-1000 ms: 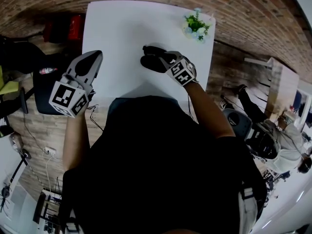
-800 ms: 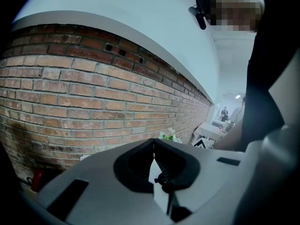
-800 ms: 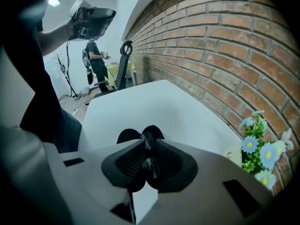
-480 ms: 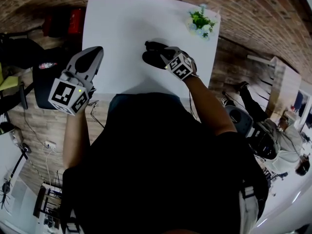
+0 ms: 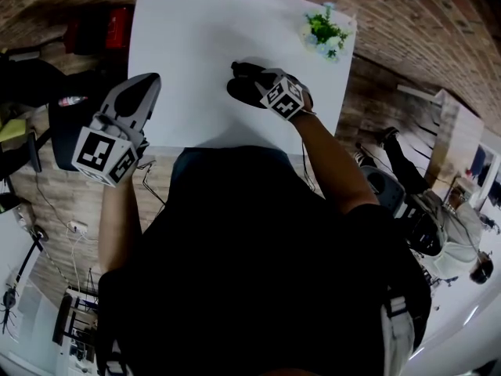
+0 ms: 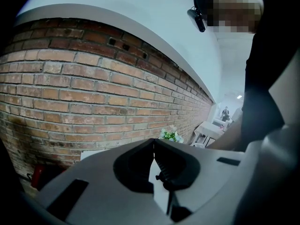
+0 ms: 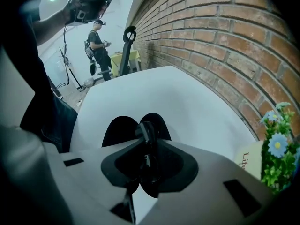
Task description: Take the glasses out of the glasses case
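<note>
Black glasses (image 7: pixel 117 129) with two dark rounded lenses hang just over the white table (image 5: pixel 196 45). My right gripper (image 7: pixel 147 128) is shut on their middle, and the lenses stick out beyond the tips. In the head view the glasses (image 5: pixel 241 92) show as a dark shape at the right gripper (image 5: pixel 254 81), near the table's front right. My left gripper (image 5: pixel 139 100) is held up off the table's left edge; its jaws (image 6: pixel 153 140) meet at the tip with nothing between them. No glasses case shows in any view.
A small potted plant (image 5: pixel 325 34) with white and blue flowers stands at the table's far right corner, beside a brick wall (image 7: pixel 225 46). A red object (image 5: pixel 113 30) and a dark seat (image 5: pixel 66 131) sit on the floor at left. A person (image 7: pixel 98 43) stands far off.
The right gripper, still holding the glasses, has shifted a little farther over the table. The left gripper has drifted slightly left and stays raised and shut.
</note>
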{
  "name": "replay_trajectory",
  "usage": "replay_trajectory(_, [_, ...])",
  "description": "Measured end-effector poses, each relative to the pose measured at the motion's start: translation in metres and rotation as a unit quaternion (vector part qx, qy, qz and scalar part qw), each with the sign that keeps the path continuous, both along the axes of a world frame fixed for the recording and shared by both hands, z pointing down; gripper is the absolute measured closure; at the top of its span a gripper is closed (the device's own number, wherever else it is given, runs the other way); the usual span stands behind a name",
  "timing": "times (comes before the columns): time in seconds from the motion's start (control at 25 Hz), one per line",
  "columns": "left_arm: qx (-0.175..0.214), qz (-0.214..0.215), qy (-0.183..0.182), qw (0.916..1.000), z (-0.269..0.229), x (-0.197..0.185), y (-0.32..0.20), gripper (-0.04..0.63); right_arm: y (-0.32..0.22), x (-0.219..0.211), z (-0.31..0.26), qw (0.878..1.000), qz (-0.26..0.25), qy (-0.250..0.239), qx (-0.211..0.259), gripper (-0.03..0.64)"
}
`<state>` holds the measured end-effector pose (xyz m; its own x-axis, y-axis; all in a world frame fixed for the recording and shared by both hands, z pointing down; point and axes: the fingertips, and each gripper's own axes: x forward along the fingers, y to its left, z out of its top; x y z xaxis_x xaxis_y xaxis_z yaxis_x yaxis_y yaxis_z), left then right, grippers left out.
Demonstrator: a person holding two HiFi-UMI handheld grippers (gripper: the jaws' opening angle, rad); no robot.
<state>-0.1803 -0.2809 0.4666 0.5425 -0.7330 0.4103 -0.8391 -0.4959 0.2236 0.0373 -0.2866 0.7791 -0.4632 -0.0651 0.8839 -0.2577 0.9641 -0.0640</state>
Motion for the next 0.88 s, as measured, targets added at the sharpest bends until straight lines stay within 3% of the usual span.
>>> replay_trajectory(0.6, [-0.014,-0.009,0.001,0.9999,0.012,-0.006,0.001,0.584,0.002,-0.001,0.031,0.999,-0.021,0.017,-0.028,0.528])
replay_trajectory(0.88, [-0.017,-0.011,0.003,0.9998,0.014,-0.007,0.003,0.584,0.001,-0.003,0.034,0.999,-0.028,0.019,-0.032,0.568])
